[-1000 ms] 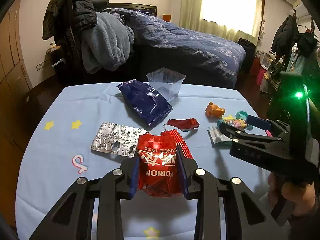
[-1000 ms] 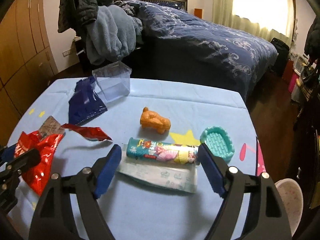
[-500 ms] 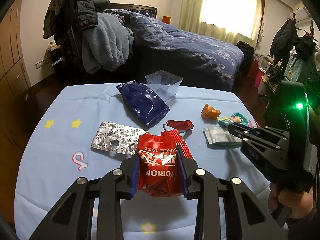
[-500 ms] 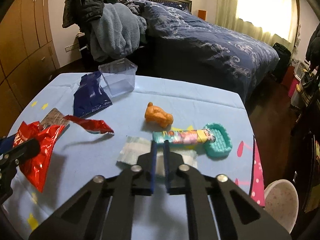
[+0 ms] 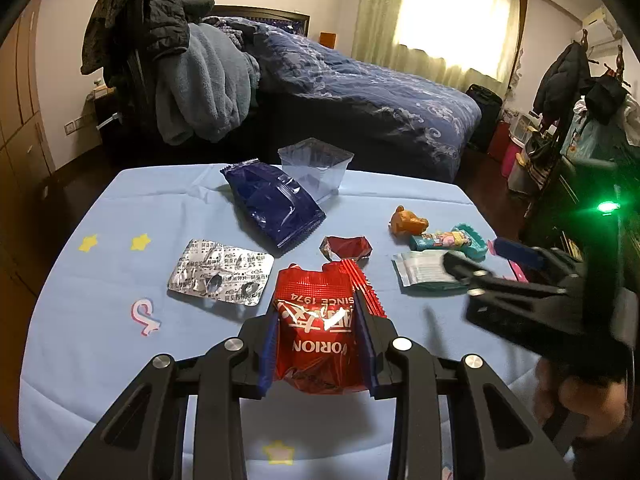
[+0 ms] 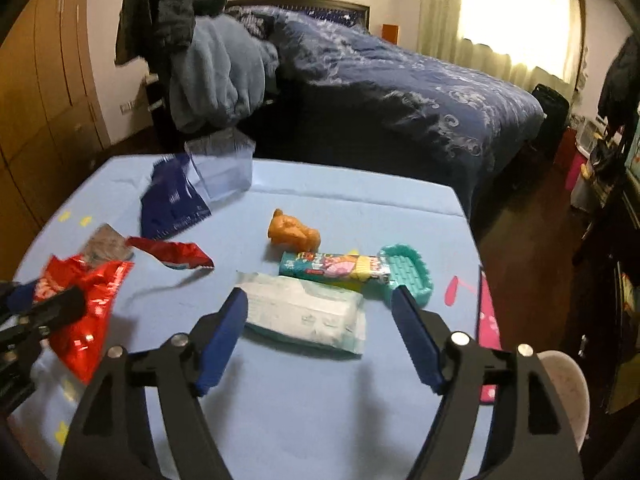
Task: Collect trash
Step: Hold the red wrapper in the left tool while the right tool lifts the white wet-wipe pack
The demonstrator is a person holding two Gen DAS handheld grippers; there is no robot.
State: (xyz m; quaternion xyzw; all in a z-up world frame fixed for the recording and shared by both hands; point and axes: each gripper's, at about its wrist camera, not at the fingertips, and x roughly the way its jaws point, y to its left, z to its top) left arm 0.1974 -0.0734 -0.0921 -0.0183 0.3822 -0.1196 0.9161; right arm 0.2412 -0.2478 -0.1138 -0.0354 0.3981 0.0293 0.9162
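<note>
Jaws of the left gripper [image 5: 320, 344] are clamped on a crinkled, glossy red foil snack wrapper [image 5: 320, 332], lifted just above the tabletop [image 5: 100, 264]. The right gripper [image 6: 320, 312] hangs with its blue-padded jaws spread wide and empty, straddling a soft white-and-teal tissue pack [image 6: 304, 312] that lies flat on the cloth.

Beyond that pack sit a colourful printed tube [image 6: 334, 270], a ribbed teal rubbery dish [image 6: 408, 272] touching the tube's end, and a lumpy orange toy animal [image 6: 294, 234]. Left of these lie a torn red wrapper scrap [image 5: 346, 246], a shiny silver embossed blister sheet [image 5: 222, 272], and a smooth dark blue foil bag [image 5: 274, 202] whose far end leans against a clear square plastic tub [image 5: 316, 170].

The tabletop is covered in pale blue cloth with yellow stars. Behind it stand a bed [image 5: 380, 100] with a patterned navy quilt, a heap of grey fleece and dark jackets [image 5: 180, 68], wooden wardrobes on the left, and a curtained bright window [image 5: 456, 20].
</note>
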